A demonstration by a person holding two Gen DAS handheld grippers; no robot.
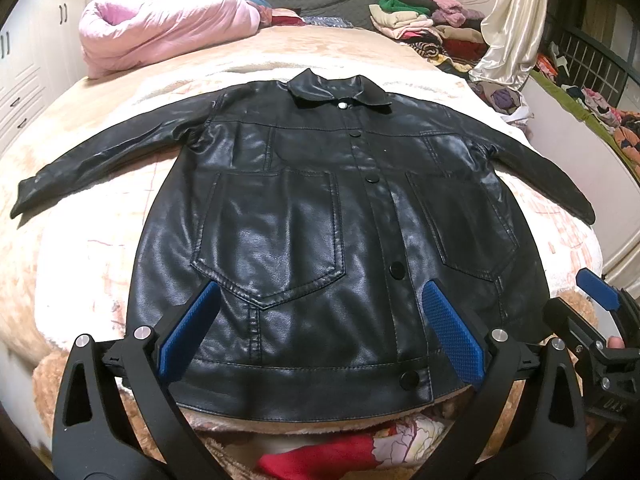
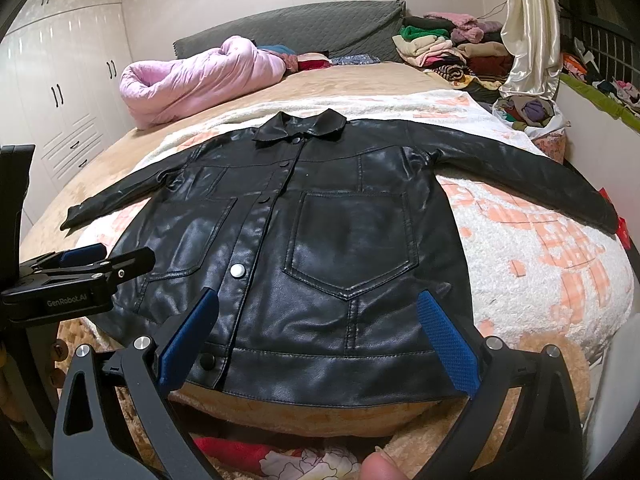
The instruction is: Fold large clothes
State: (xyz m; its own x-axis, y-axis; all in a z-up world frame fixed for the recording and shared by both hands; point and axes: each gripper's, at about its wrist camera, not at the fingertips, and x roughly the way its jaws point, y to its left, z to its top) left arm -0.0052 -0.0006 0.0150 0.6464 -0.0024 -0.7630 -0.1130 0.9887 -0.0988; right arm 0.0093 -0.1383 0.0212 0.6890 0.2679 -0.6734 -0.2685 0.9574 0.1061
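Black leather-look jacket (image 1: 320, 216) lies flat, front up, on the bed (image 1: 100, 120), buttoned, both sleeves out sideways. From the left view, the left tongs (image 1: 320, 332) hang wide and empty over the hem; I count five snaps down the placket, two big pockets, one collar. From the right view, the right tongs (image 2: 316, 340) are wide and empty too, above the hem near the right pocket. First fold, I'd judge: pinch each sleeve at the cuff and bring it across the chest, keeping the stiff material smooth.
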